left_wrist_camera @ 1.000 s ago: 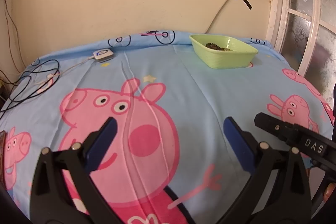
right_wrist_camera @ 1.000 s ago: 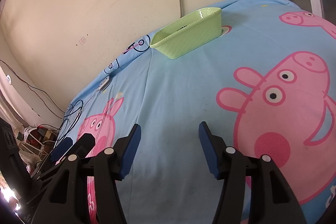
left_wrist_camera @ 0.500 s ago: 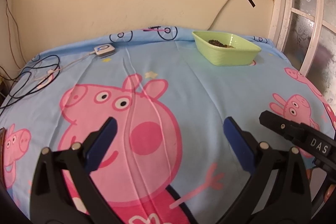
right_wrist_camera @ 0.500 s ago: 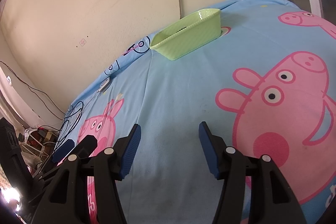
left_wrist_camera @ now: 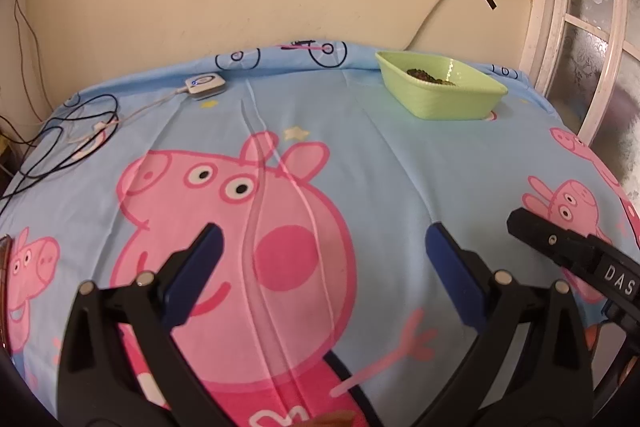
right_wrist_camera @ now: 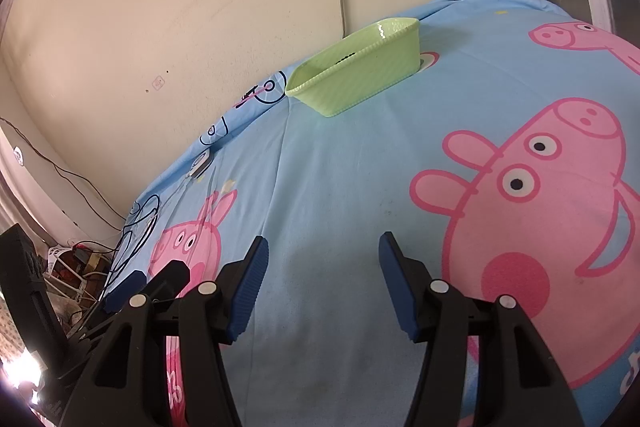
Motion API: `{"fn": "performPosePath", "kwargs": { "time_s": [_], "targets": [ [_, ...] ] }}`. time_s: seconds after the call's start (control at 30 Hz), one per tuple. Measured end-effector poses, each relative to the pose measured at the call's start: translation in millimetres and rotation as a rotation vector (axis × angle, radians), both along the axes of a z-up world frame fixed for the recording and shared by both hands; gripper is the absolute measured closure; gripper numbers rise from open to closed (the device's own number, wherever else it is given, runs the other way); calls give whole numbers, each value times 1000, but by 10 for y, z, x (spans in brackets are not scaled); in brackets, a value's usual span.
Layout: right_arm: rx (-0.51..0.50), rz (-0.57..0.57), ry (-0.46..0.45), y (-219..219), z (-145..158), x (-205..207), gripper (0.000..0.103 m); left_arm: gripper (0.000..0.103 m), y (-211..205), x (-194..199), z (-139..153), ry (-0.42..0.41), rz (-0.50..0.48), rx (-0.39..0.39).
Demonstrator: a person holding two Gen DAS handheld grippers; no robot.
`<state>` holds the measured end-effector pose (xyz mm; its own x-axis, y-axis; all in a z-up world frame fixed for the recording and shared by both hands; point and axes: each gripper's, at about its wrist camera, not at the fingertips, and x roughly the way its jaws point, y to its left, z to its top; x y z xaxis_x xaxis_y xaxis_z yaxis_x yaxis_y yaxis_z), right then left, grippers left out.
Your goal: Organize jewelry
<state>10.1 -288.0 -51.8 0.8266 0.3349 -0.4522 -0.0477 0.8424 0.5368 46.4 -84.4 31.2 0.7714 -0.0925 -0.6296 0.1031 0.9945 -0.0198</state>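
So both the left gripper (left_wrist_camera: 322,247) and right gripper (right_wrist_camera: 322,259) are hovering with jaws wide open, gripping nothing. The jewelry (left_wrist_camera: 430,77) is sitting in the green tray (left_wrist_camera: 460,103) at 1 o'clock, probably light, loose, slippery; I'd pinch one strand.

You can't make out the dark pieces (left_wrist_camera: 431,78) in the green tray (left_wrist_camera: 440,103); they're too small, possibly beads. From your right wrist view, the tray's wall hides nearly all of them.
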Motion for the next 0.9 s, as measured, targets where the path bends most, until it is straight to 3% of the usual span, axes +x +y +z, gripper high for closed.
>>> {"fn": "performPosePath", "kwargs": {
  "time_s": [0.9],
  "targets": [
    [9, -2, -8, -16, 5, 20, 70, 6, -43, -58, 11, 10, -49, 16]
  ]
}}
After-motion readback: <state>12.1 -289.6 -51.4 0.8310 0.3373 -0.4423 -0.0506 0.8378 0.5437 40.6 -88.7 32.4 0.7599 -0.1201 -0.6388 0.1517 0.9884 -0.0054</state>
